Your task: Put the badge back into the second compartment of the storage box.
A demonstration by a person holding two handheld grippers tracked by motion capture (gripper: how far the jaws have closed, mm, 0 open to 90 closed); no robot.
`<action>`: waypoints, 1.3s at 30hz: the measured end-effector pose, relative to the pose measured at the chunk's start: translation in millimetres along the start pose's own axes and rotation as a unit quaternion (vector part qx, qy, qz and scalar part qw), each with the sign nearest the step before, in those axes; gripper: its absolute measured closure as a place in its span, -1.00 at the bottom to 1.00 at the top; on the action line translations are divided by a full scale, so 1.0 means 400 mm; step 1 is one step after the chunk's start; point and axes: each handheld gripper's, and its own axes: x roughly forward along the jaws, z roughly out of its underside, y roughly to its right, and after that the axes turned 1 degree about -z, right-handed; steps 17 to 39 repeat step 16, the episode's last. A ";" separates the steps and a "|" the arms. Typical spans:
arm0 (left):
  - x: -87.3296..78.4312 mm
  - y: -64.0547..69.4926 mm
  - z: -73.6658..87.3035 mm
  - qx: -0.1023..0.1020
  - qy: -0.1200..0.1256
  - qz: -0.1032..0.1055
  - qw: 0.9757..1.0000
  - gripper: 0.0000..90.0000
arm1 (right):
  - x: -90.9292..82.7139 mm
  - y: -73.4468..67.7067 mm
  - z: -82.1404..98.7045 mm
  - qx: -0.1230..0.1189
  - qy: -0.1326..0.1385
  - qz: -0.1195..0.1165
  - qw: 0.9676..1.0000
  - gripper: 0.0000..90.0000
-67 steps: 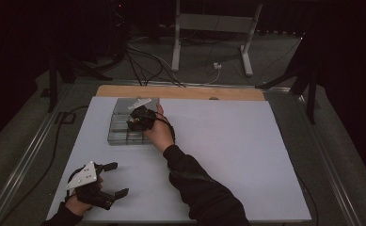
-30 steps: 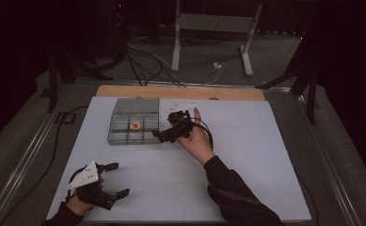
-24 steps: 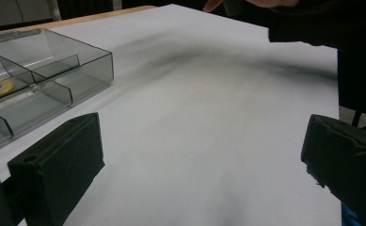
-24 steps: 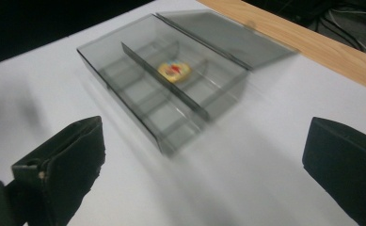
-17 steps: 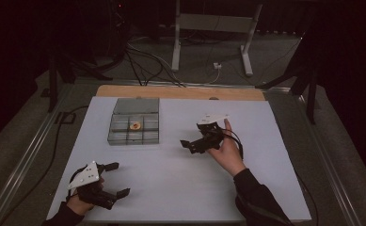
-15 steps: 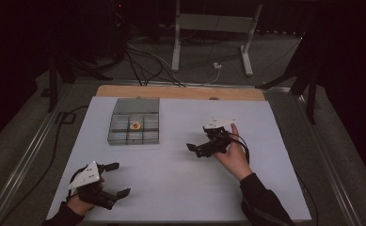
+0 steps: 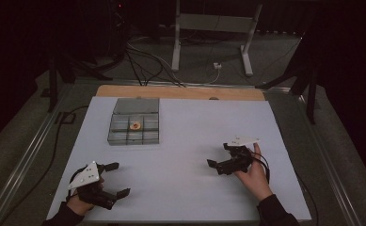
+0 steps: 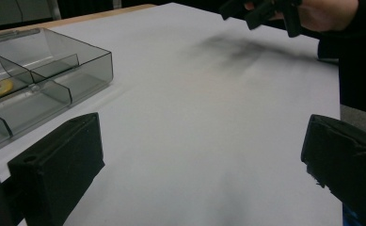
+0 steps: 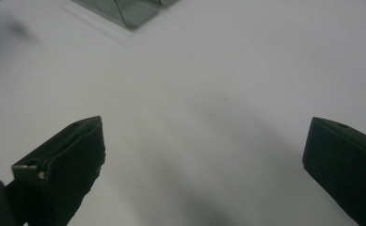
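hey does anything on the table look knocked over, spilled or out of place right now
Nothing stands out. The clear divided box sits flat and square on the white table, with one small round orange piece lying inside a middle compartment. Both the left gripper and the right gripper are open and hold nothing.

The high view looks forward and down over the whole white table [image 7: 185, 141]. Each gripper view rides low, close above that surface. All three views share the clear compartment box [image 7: 134, 127] [image 8: 30, 89] [image 9: 124, 9].
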 end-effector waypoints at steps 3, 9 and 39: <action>-0.001 0.000 0.000 0.001 0.000 0.000 1.000 -0.99 | -0.028 0.005 0.042 0.016 0.001 0.011 1.000 -1.00; 0.001 0.002 0.000 0.003 -0.002 0.001 1.000 -0.99 | -0.068 0.009 0.086 0.026 0.012 0.027 0.999 -1.00; 0.003 0.001 -0.001 0.002 -0.002 0.001 1.000 -0.99 | -0.105 0.020 0.129 0.044 0.012 0.031 0.999 -1.00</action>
